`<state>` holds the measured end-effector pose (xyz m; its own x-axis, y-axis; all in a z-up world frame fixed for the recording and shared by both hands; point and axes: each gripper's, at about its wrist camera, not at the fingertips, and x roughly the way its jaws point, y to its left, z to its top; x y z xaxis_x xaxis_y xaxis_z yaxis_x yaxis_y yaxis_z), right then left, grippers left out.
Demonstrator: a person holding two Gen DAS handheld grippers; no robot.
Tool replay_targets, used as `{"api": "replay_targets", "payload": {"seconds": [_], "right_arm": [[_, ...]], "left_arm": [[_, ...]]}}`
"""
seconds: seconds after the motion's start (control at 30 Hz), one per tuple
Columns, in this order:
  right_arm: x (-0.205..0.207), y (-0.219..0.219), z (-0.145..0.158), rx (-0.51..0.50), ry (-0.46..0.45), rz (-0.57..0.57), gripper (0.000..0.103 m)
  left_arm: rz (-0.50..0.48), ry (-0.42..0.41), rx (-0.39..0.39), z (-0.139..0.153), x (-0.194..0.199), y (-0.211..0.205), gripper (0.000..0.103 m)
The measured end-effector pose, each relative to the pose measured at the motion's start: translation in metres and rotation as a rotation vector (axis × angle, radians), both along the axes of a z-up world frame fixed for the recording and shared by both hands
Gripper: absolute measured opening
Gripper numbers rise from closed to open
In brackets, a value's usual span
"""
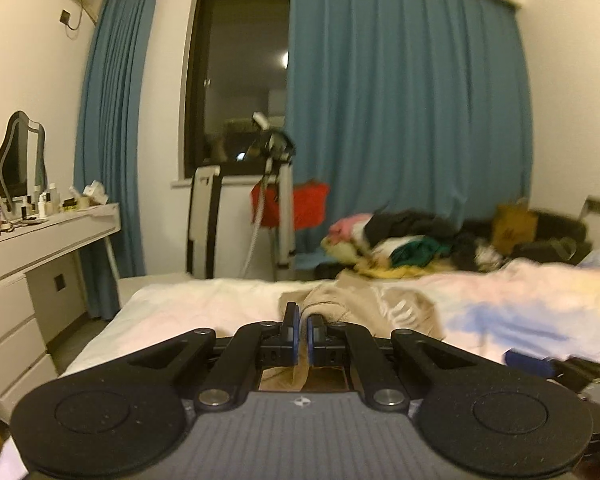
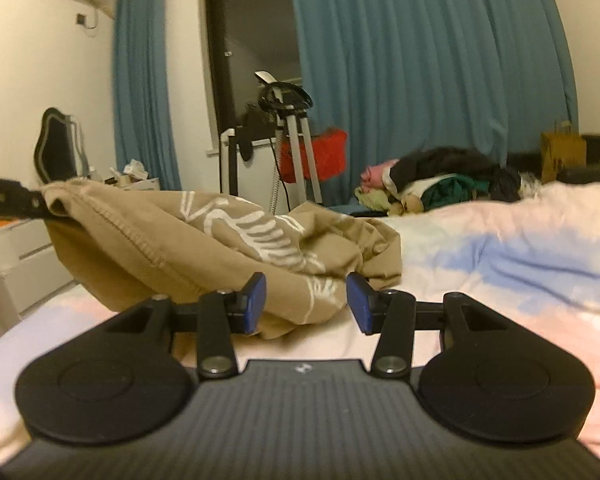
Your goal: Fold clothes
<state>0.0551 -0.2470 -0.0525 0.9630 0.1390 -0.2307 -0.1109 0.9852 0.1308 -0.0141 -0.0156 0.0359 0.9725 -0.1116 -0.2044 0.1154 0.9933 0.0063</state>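
Tan garment with white print (image 2: 236,236): lies crumpled on the bed (image 2: 500,248), near its left side, one hemmed edge lifted clear of the bedding. Left gripper (image 1: 299,326): clamped tight on a fold of the same cloth (image 1: 360,300), fabric pinched between its blue pads; in the right wrist view its dark tip (image 2: 8,200) holds the raised corner at far left. Right gripper (image 2: 306,300): jaws stand apart, unclenched, blue pads either side of the garment's near edge, not pressing it. Pile of mixed clothes (image 2: 440,180) sits at the far end of the bed. Teal curtains (image 2: 420,60) behind; white dresser (image 1: 20,280) at left.
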Motion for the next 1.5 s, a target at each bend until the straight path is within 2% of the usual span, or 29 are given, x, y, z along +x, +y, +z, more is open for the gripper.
{"api": "replay_targets", "payload": {"seconds": [0.1,0.23,0.3,0.43,0.53,0.63,0.77,0.87,0.9,0.93,0.97,1.0,1.03,1.13,1.2,1.33,1.5], "right_arm": [[-0.018,0.005,0.008,0.01,0.049,0.019,0.048],[-0.036,0.018,0.012,0.044,0.098,0.096,0.048],[-0.035,0.032,0.008,0.009,0.12,0.136,0.048],[-0.017,0.059,-0.007,-0.039,0.188,0.223,0.048],[0.005,0.081,-0.02,-0.089,0.224,0.278,0.048],[0.027,0.102,-0.029,-0.189,0.195,0.28,0.049],[0.054,0.115,-0.046,-0.235,0.18,0.271,0.056],[0.068,0.124,-0.062,-0.315,0.184,0.279,0.055],[0.07,0.123,-0.064,-0.32,0.19,0.281,0.051],[0.07,0.12,-0.065,-0.317,0.195,0.286,0.037],[0.071,0.118,-0.063,-0.323,0.199,0.286,0.026],[0.072,0.115,-0.061,-0.331,0.202,0.286,0.01],[0.074,0.113,-0.059,-0.339,0.206,0.285,0.006],[0.076,0.097,-0.042,-0.231,0.232,0.28,0.005],[0.067,0.086,-0.023,-0.162,0.211,0.267,0.004],[0.029,0.063,0.017,-0.107,0.114,0.233,0.004],[-0.018,0.019,0.06,-0.071,0.001,0.127,0.004]], "left_arm": [[-0.026,-0.044,-0.081,0.016,-0.031,0.009,0.004],[-0.067,-0.146,-0.101,0.039,-0.058,0.017,0.004],[-0.069,-0.172,-0.096,0.04,-0.062,0.02,0.004],[-0.058,-0.143,-0.172,0.029,-0.053,0.039,0.004],[-0.044,-0.089,-0.232,0.015,-0.041,0.053,0.004],[-0.03,-0.059,-0.241,0.002,-0.023,0.065,0.004],[-0.01,-0.035,-0.252,-0.015,-0.006,0.073,0.004],[0.012,-0.011,-0.25,-0.027,0.015,0.079,0.004],[0.021,-0.002,-0.248,-0.031,0.025,0.081,0.004],[0.03,0.007,-0.243,-0.036,0.035,0.082,0.004],[0.037,0.014,-0.24,-0.038,0.046,0.083,0.004],[0.043,0.019,-0.241,-0.039,0.054,0.084,0.004],[0.051,0.02,-0.243,-0.04,0.058,0.087,0.004],[0.079,0.024,-0.247,-0.042,0.065,0.094,0.004],[0.098,0.03,-0.247,-0.041,0.07,0.098,0.004],[0.104,0.051,-0.261,-0.042,0.065,0.101,0.004],[0.023,0.076,-0.301,-0.034,0.043,0.093,0.004]]}}
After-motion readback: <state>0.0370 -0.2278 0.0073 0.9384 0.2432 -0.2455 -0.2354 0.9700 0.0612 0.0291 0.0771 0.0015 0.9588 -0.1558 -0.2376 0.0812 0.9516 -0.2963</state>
